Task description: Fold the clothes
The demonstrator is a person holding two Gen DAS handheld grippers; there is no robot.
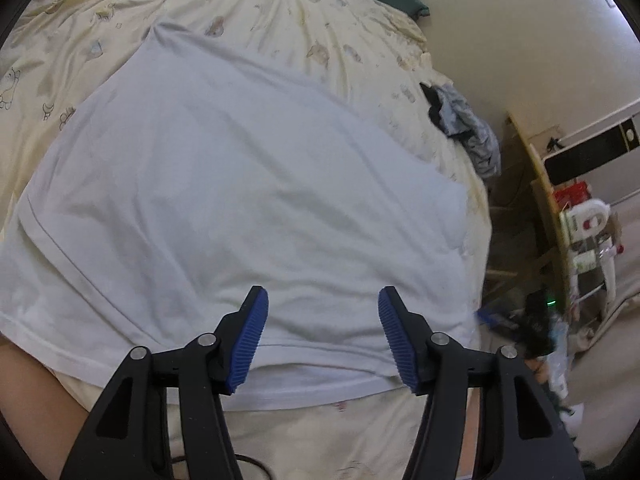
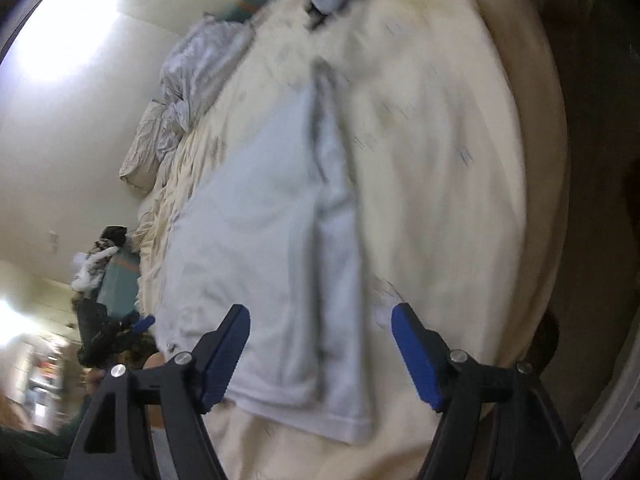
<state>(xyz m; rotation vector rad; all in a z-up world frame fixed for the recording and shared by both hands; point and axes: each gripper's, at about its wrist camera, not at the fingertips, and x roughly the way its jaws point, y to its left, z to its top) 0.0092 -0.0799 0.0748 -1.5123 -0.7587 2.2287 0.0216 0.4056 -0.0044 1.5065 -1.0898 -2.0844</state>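
Observation:
A white T-shirt [image 1: 240, 184] lies spread flat on a cream bedspread [image 1: 280, 20] with small animal prints. My left gripper [image 1: 323, 296] hovers over the shirt near its hem, open, its blue pads holding nothing. The right wrist view is blurred. There the same shirt [image 2: 256, 248] lies with one long side folded over in a strip [image 2: 340, 280]. My right gripper [image 2: 320, 312] stands open above that folded edge, empty.
A crumpled grey and black garment [image 1: 468, 128] lies at the bed's right edge. Beyond that edge are a wooden shelf [image 1: 548, 200] with clutter and floor items. Grey bedding and a pillow [image 2: 188, 92] are bunched at the far side. A forearm [image 1: 32, 392] shows at lower left.

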